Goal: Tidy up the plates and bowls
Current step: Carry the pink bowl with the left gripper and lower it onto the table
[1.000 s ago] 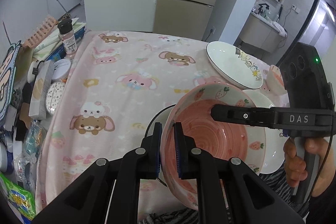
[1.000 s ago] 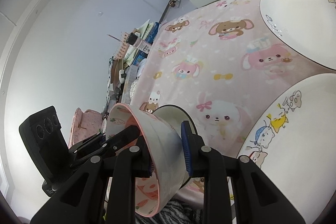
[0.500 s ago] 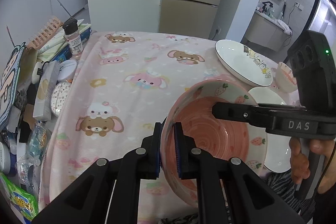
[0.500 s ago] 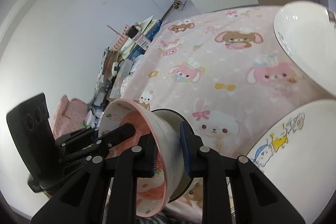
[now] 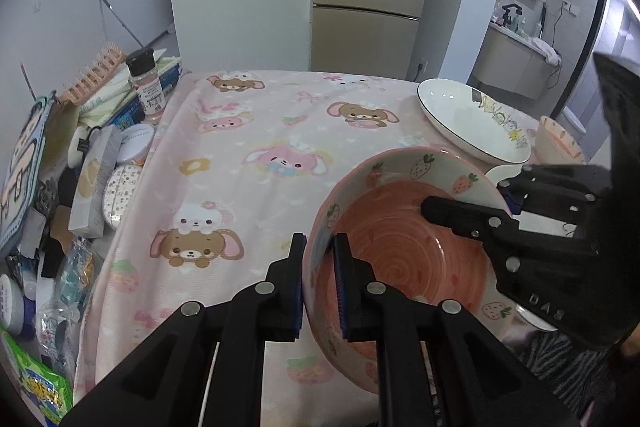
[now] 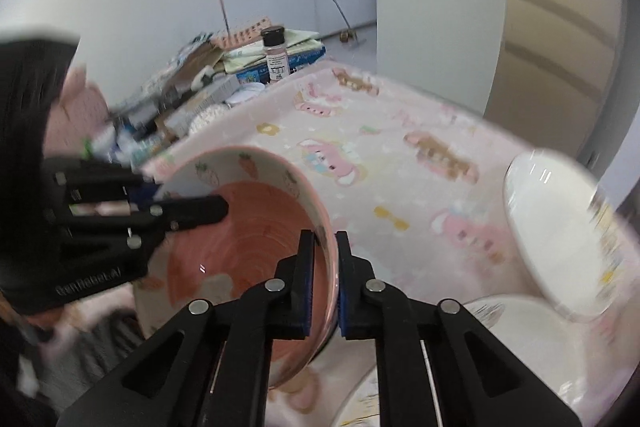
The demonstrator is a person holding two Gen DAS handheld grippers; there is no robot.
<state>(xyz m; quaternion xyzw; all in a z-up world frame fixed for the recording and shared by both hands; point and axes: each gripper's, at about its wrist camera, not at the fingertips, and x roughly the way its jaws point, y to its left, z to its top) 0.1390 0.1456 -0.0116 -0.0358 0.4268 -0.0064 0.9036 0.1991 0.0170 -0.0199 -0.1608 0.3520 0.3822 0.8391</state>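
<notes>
Both grippers, left gripper [image 5: 318, 281] and right gripper [image 6: 324, 283], clamped opposite rims of the strawberry bowl [image 5: 404, 251] above the counter [image 5: 256, 147]; uneven pulls risked a slip onto the cartoon plate [image 5: 472, 119] beyond it.

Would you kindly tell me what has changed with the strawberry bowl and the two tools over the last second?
The right tool has rolled, tipping the pink strawberry bowl from nearly on edge to opening upward, and its jaws have just been closing tighter on the bowl's rim. The left tool stays clamped on the opposite rim, barely moving. The white plates and pink tablecloth are unchanged.
</notes>
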